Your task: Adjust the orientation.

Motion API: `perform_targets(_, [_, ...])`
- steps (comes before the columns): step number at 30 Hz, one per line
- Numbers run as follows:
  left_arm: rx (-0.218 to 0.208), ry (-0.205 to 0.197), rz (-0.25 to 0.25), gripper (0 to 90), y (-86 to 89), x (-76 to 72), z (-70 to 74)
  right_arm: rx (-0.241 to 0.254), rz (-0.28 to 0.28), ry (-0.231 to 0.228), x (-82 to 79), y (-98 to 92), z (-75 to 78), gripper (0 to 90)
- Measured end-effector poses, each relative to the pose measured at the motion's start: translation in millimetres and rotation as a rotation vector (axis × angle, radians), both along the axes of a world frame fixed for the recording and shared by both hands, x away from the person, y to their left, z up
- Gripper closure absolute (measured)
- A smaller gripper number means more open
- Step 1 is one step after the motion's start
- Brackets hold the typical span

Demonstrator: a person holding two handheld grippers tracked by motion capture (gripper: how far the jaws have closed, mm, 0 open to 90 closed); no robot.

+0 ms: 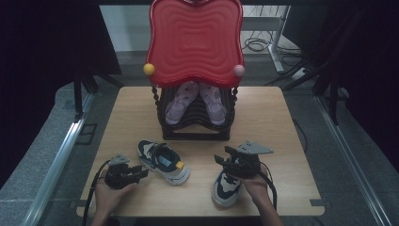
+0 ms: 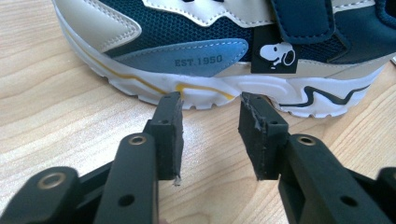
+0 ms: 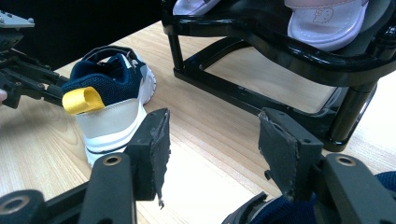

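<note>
From the high view, a person works at a wooden table (image 1: 263, 117) with a black shoe rack (image 1: 195, 125) at the far side, a red tray-like top (image 1: 195, 40) above it and a pair of pale pink sandals (image 1: 181, 106) on its shelf. A navy and cream sneaker (image 1: 163, 162) lies on its sole near the front left, with the left gripper (image 1: 141, 173) just beside it. The second sneaker (image 1: 227, 187) sits front right, under the right gripper (image 1: 221, 161).

In the left gripper view, the jaws stand spread with bare wood between them, their tips just short of the sneaker's white sole (image 2: 224, 93); nothing is pinched. To my eye this shoe is set down and let go, so the placing step looks done.

In the right gripper view, the jaws are wide apart and empty, aimed at the rack's lower frame (image 3: 261, 100), with the released sneaker (image 3: 109, 112) off to the left and a navy edge of the second shoe (image 3: 275, 210) at the bottom. I would judge the next move is to grasp a sneaker by its collar or heel and lift it to the rack, which calls for lowering the jaws around the shoe before closing.
</note>
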State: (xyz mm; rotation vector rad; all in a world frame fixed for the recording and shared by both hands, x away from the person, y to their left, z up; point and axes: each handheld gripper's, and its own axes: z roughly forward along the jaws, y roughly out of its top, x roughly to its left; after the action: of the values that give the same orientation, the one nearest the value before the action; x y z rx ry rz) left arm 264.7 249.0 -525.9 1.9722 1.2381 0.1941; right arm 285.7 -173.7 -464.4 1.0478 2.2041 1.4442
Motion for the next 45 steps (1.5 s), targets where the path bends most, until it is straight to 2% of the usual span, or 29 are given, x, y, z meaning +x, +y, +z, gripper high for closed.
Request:
perform_targets(13, [-0.009,0.007,-0.006,56.3,0.2,-1.3,-1.8,-0.009,-0.001,-0.002,-0.4,1.5,-1.3,43.9])
perform_targets(20, [-0.004,0.046,-0.017,53.2,-1.1,0.2,-9.1,-0.034,0.001,-0.003,-0.7,4.2,-3.9,43.5])
perform_targets(29, [-0.016,0.019,-0.015,55.5,0.1,-4.0,-3.2,-0.017,-0.003,-0.024,-2.5,3.8,0.5,45.7])
perform_targets(37, [-0.018,0.006,-0.014,55.3,-0.8,-6.9,0.5,0.005,0.045,-0.022,-4.8,11.0,5.4,57.6])
perform_targets(45, [-0.024,-0.011,-0.010,55.1,1.2,-10.3,4.2,-0.006,0.099,-0.016,-6.0,26.4,6.1,79.1])
